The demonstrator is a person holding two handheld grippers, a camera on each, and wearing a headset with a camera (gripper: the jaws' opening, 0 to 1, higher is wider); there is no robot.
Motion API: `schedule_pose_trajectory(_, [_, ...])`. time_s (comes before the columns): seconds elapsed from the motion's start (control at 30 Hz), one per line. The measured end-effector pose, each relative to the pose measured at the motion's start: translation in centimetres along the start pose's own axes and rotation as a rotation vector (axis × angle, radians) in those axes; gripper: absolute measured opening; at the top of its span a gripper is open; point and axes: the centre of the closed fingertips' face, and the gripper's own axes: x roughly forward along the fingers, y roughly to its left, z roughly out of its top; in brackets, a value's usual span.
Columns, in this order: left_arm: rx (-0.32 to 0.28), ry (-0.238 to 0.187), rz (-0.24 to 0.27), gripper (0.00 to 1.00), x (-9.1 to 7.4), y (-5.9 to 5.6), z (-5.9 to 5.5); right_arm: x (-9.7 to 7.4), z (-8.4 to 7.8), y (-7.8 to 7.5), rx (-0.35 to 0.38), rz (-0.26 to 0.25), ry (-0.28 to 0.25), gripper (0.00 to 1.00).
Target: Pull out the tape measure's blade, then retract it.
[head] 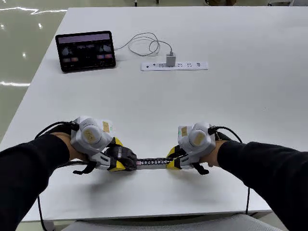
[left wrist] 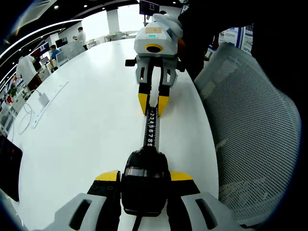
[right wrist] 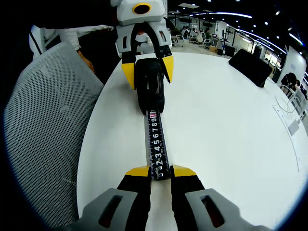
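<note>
We record the left gripper (left wrist: 144,176) clenched on the black plastic tape measure case (head: 124,156). The right gripper (right wrist: 160,172) pinches its dark numbered blade (right wrist: 155,139), partly drawn out above the white table (head: 192,106).

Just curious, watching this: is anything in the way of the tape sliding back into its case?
Nothing visible. The blade runs straight over bare table from the right claw to the case in the left claw; the tablet and power strip lie far off.
</note>
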Motion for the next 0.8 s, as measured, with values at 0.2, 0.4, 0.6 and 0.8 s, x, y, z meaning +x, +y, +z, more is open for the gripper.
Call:
schedule_pose_trajectory(0.2, [-0.004, 0.000, 0.000, 0.32, 0.0, 0.0, 0.0, -0.5, -0.6, -0.1, 0.012, -0.001, 0.003, 0.11])
schedule_pose_trajectory(0.4, [-0.003, 0.002, -0.004, 0.33, 0.0, 0.0, 0.0, -0.7, -0.9, 0.0, 0.032, 0.003, -0.007, 0.11])
schedule_pose_trajectory(0.6, [-0.004, 0.003, -0.004, 0.33, 0.0, 0.0, 0.0, -1.1, -1.4, -0.1, 0.036, 0.000, -0.003, 0.11])
schedule_pose_trajectory(0.8, [-0.008, 0.005, 0.000, 0.33, 0.0, 0.0, 0.0, -1.7, -1.9, -0.3, 0.027, -0.003, 0.003, 0.10])
